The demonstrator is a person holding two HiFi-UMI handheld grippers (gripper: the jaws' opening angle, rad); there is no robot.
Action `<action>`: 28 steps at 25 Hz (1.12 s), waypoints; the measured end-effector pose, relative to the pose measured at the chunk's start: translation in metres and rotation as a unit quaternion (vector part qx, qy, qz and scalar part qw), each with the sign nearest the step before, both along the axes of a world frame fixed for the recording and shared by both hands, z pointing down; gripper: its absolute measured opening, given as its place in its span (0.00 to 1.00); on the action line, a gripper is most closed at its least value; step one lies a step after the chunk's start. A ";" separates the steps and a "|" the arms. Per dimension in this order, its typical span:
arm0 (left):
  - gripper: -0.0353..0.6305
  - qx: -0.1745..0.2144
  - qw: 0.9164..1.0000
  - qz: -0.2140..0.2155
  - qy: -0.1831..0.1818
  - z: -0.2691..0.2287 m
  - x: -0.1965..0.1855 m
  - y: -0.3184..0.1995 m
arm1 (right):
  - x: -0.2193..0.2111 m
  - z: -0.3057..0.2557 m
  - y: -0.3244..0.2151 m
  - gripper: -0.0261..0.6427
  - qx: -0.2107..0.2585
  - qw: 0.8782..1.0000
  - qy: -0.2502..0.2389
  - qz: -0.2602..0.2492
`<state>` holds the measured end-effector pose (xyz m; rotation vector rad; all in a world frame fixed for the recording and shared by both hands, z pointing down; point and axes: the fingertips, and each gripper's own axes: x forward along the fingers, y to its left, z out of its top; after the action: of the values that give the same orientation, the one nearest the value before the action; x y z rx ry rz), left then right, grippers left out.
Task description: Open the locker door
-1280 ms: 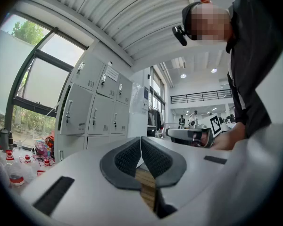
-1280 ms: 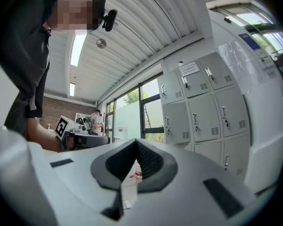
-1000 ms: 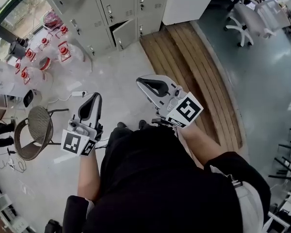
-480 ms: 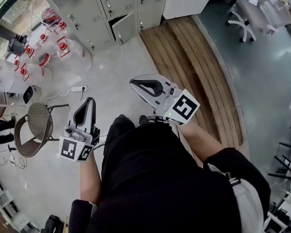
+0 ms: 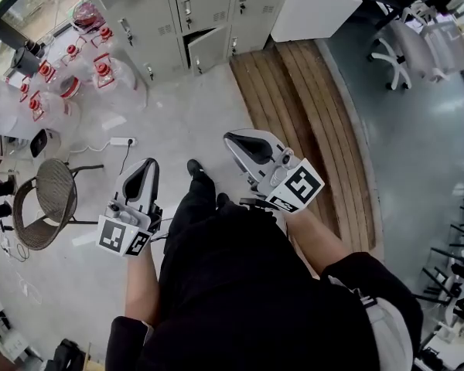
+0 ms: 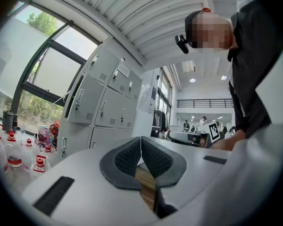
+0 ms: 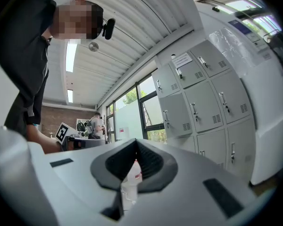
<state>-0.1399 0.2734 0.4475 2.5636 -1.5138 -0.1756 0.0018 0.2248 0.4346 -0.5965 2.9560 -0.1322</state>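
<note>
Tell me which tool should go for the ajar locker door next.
Right, probably. The right tool is held further forward and lines up more closely with the ajar locker door than the left tool. Both are shut, empty and well short of it.

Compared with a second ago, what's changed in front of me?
The person's shoe has stepped forward toward the lockers. Nothing was taken hold of or let go: the left hand-held gripper and right hand-held gripper stay shut, empty, held low. One bottom locker door stays ajar.
</note>
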 end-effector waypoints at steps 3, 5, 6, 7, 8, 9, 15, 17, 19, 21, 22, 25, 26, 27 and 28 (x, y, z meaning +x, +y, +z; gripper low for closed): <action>0.08 0.009 1.000 0.000 0.008 0.000 -0.014 -0.030 | -0.008 0.002 -0.020 0.06 -0.001 1.000 0.013 0.005; 0.08 0.015 1.000 -0.002 0.014 -0.001 -0.026 -0.051 | -0.015 0.004 -0.038 0.06 -0.003 1.000 0.021 0.007; 0.08 0.017 1.000 -0.003 0.018 -0.001 -0.033 -0.062 | -0.020 0.005 -0.049 0.06 -0.006 1.000 0.026 0.007; 0.08 0.019 1.000 -0.004 0.021 -0.002 -0.040 -0.074 | -0.026 0.005 -0.060 0.06 -0.008 0.999 0.032 0.006; 0.08 0.020 0.999 -0.004 0.025 -0.002 -0.047 -0.087 | -0.034 0.005 -0.071 0.06 -0.008 0.999 0.038 0.003; 0.08 0.021 0.999 -0.004 0.028 -0.002 -0.056 -0.100 | -0.043 0.003 -0.084 0.06 -0.006 0.999 0.044 0.000; 0.08 0.038 0.998 0.006 0.050 -0.021 -0.103 -0.178 | -0.102 -0.036 -0.165 0.06 0.022 0.999 0.044 -0.005; 0.08 0.041 0.998 0.020 0.051 -0.027 -0.114 -0.202 | -0.118 -0.052 -0.188 0.06 0.028 0.999 0.034 0.001; 0.08 0.042 0.997 0.036 0.053 -0.027 -0.121 -0.223 | -0.130 -0.061 -0.206 0.06 0.030 0.999 0.025 0.008; 0.08 0.043 0.996 0.051 0.058 -0.026 -0.127 -0.244 | -0.138 -0.062 -0.221 0.06 0.030 0.999 0.024 0.017; 0.08 0.044 0.995 0.058 0.061 -0.026 -0.128 -0.254 | -0.140 -0.060 -0.228 0.06 0.030 0.999 0.027 0.023; 0.08 0.050 0.993 0.076 0.069 -0.029 -0.125 -0.274 | -0.140 -0.051 -0.246 0.06 0.019 0.998 0.042 0.038; 0.08 0.050 0.993 0.080 0.075 -0.030 -0.124 -0.279 | -0.138 -0.048 -0.251 0.06 0.015 0.998 0.047 0.042; 0.08 0.048 0.992 0.084 0.084 -0.032 -0.124 -0.283 | -0.138 -0.046 -0.258 0.06 0.011 0.998 0.050 0.046; 0.08 0.047 0.990 0.088 0.095 -0.034 -0.125 -0.287 | -0.137 -0.044 -0.265 0.06 0.009 0.997 0.052 0.048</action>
<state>-0.2650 -0.0139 0.4132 2.6467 -1.2349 -0.4650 -0.1356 -0.0398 0.3902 -0.7642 3.0166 -0.0687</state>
